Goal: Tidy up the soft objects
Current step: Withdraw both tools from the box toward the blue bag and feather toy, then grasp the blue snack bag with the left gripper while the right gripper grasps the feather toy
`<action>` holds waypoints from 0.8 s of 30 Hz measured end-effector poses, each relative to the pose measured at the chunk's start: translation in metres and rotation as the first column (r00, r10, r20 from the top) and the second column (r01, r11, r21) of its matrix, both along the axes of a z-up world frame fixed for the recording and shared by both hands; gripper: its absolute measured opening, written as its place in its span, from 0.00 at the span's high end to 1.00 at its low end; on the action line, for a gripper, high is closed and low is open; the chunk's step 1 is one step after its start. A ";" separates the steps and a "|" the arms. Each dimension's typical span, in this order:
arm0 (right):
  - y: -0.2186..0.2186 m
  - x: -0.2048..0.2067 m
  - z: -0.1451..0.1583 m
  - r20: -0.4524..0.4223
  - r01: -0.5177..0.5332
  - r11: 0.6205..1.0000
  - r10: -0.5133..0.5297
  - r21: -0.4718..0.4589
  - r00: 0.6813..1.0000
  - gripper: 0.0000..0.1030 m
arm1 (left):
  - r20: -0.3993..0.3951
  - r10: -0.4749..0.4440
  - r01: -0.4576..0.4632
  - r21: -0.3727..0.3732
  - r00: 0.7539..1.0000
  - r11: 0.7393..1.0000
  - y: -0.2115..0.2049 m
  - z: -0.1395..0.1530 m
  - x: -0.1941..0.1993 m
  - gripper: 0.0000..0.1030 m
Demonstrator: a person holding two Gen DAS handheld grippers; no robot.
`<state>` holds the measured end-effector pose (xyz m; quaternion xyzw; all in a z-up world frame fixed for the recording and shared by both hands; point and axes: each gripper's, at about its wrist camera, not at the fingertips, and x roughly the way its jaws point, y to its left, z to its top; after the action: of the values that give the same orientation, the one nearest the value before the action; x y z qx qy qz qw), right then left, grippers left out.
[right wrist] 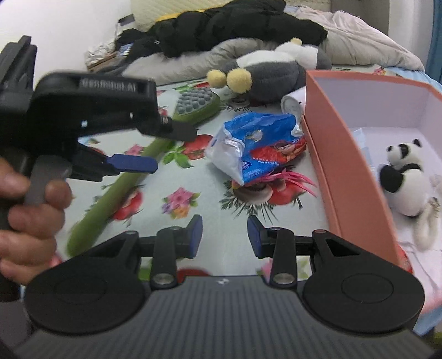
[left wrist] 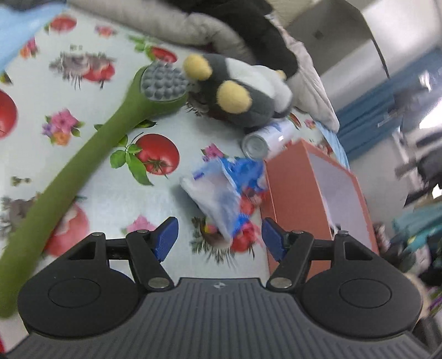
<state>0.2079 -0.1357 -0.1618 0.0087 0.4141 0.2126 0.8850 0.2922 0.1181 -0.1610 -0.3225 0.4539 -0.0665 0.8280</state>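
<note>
Left claw (right wrist: 154, 149) gaping, empty, above the green massage stick (right wrist: 132, 176). Blue snack bag (right wrist: 257, 143) mid-bench, just beside the pink box (right wrist: 326, 154); probably crinkly. Pinch low across its middle, lift clear. Right claw (right wrist: 225, 234) half-open, empty. Toy panda (right wrist: 406, 182) boxed already.

A lived-in home, likely a bedroom: the things lie on a sheet printed with tomatoes and flowers (right wrist: 193, 198), with a rumpled grey quilt (right wrist: 359, 41), a heap of black clothing (right wrist: 234, 24) and a grey plush toy (right wrist: 273, 74) behind it, against a plain white wall (right wrist: 69, 33).
</note>
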 end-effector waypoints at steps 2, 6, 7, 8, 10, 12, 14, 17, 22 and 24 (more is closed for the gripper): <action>0.009 0.015 -0.014 -0.001 0.020 1.000 -0.020 -0.010 1.000 0.56 | -0.037 0.014 -0.016 -0.040 0.999 0.999 0.008 -0.016 0.018 0.30; 0.024 0.039 -0.042 -0.021 0.078 0.997 -0.079 -0.017 0.997 0.54 | -0.116 0.021 -0.037 -0.140 0.993 0.989 0.021 -0.048 0.046 0.30; 0.027 0.043 -0.048 -0.016 0.087 0.996 -0.087 -0.020 0.996 0.54 | -0.146 0.016 -0.039 -0.159 0.989 0.986 0.023 -0.056 0.052 0.30; 0.031 0.048 -0.055 -0.013 0.097 0.995 -0.098 -0.031 0.995 0.54 | -0.174 0.011 -0.042 -0.176 0.985 0.983 0.024 -0.063 0.059 0.30; 0.038 0.056 -0.066 -0.011 0.112 0.993 -0.112 -0.042 0.994 0.54 | -0.192 -0.003 -0.035 -0.196 0.981 0.980 0.025 -0.073 0.069 0.30; 0.043 0.062 -0.075 -0.002 0.132 0.990 -0.132 -0.045 0.991 0.54 | -0.211 -0.007 -0.039 -0.214 0.978 0.976 0.026 -0.080 0.076 0.30; 0.046 0.065 -0.081 0.025 0.159 0.986 -0.158 -0.052 0.987 0.54 | -0.220 -0.013 -0.042 -0.241 0.975 0.970 0.026 -0.087 0.082 0.30; 0.050 0.070 -0.087 0.045 0.180 0.983 -0.178 -0.044 0.983 0.54 | -0.224 -0.009 -0.055 -0.280 0.975 0.958 0.025 -0.094 0.089 0.30; 0.056 0.077 -0.088 0.094 0.207 0.978 -0.204 -0.025 0.974 0.55 | -0.221 0.015 -0.100 -0.378 0.975 0.920 0.025 -0.101 0.093 0.30; 0.058 0.080 -0.087 0.106 0.223 0.975 -0.220 -0.021 0.970 0.55 | -0.223 0.014 -0.106 -0.403 0.975 0.909 0.024 -0.102 0.096 0.30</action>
<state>0.2882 -0.0775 -0.2491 0.0296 0.3677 0.1060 0.9234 0.3882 0.1419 -0.2629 -0.5093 0.5062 -0.1000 0.6888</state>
